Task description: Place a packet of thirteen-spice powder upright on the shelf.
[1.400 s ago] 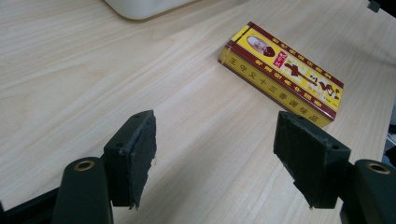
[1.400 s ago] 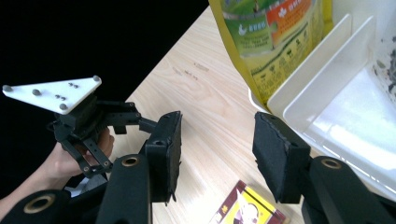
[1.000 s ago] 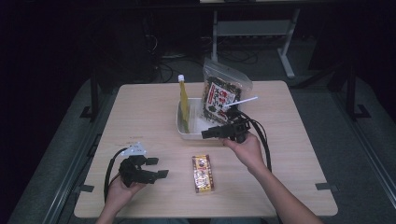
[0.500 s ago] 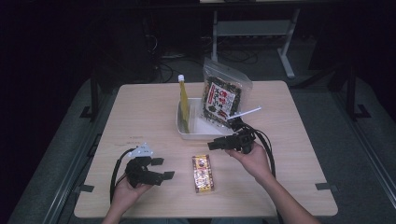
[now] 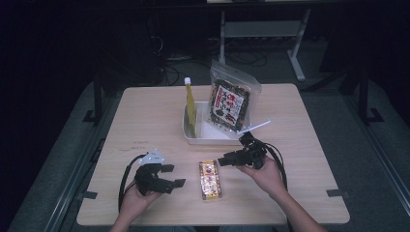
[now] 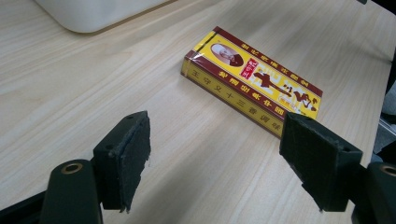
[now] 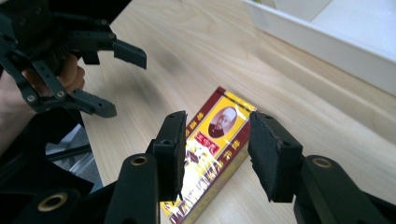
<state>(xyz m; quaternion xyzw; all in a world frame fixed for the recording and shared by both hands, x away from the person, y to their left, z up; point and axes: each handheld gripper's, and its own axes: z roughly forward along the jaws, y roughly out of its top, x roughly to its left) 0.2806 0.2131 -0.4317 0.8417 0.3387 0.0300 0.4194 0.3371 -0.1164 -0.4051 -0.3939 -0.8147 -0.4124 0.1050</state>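
We saw a light wooden table filling the frame's centre. On it lay a white tray at upper centre and a yellow box at lower centre.

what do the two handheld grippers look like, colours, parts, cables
Both are black. The left gripper has two flat jaws with dark, rough rectangular pads, brass-coloured pivot rings, a grey three-cornered plate on top and a black cable looping behind. The right gripper has matching pads and black cables. Forearms are bare, no sleeves.
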